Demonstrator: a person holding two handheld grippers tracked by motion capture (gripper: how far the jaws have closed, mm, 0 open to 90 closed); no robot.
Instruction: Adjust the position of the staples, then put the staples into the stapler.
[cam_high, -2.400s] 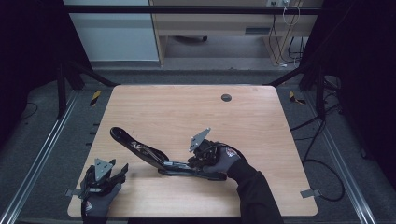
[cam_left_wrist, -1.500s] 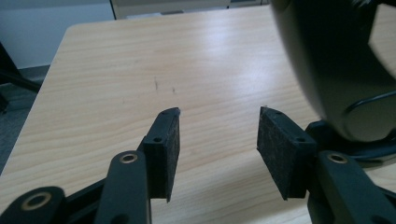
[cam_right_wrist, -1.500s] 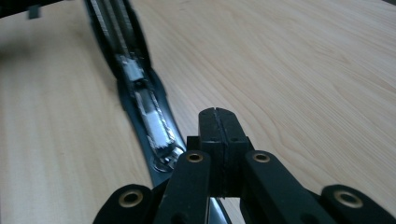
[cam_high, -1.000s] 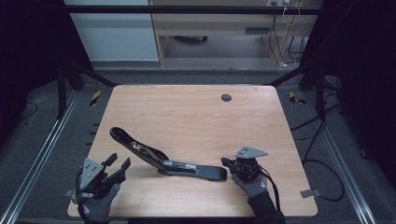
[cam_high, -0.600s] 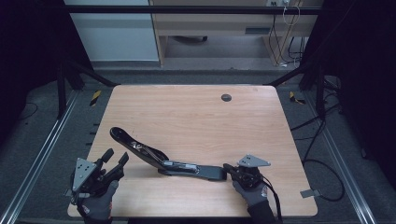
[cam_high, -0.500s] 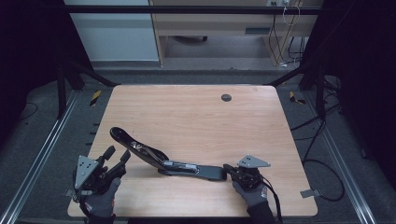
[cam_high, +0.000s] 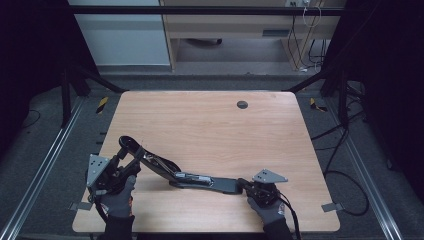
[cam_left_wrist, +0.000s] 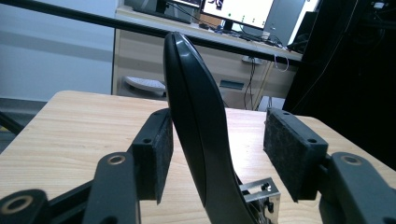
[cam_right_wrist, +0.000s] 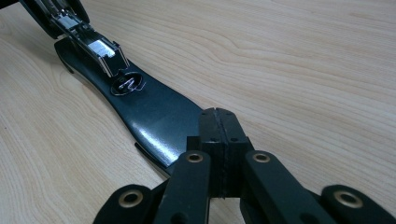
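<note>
A black stapler (cam_high: 200, 180) lies folded open on the wooden table (cam_high: 210, 125), its base flat and its top arm (cam_high: 134, 149) raised to the left. My left gripper (cam_high: 129, 161) straddles that raised arm (cam_left_wrist: 191, 107). Its jaws have just been closing a little, and the right pad (cam_left_wrist: 292, 154) still stands clear of the arm, so the gripper is open. My right gripper (cam_high: 243, 183) is shut with nothing between its pads. Its tip (cam_right_wrist: 218, 116) rests on the near end of the stapler base (cam_right_wrist: 154, 116). The metal staple channel (cam_right_wrist: 100, 49) lies farther along.
A dark round grommet (cam_high: 242, 104) sits near the table's far edge. Metal rails (cam_high: 45, 160) run along the floor on both sides. Cables (cam_high: 340, 175) hang off to the right, and a wooden cabinet (cam_high: 225, 30) stands behind.
My left gripper has risen and moved right from the table's front left corner to straddle the stapler's raised arm. The right gripper went from the stapler's middle to its base end and stays there.
</note>
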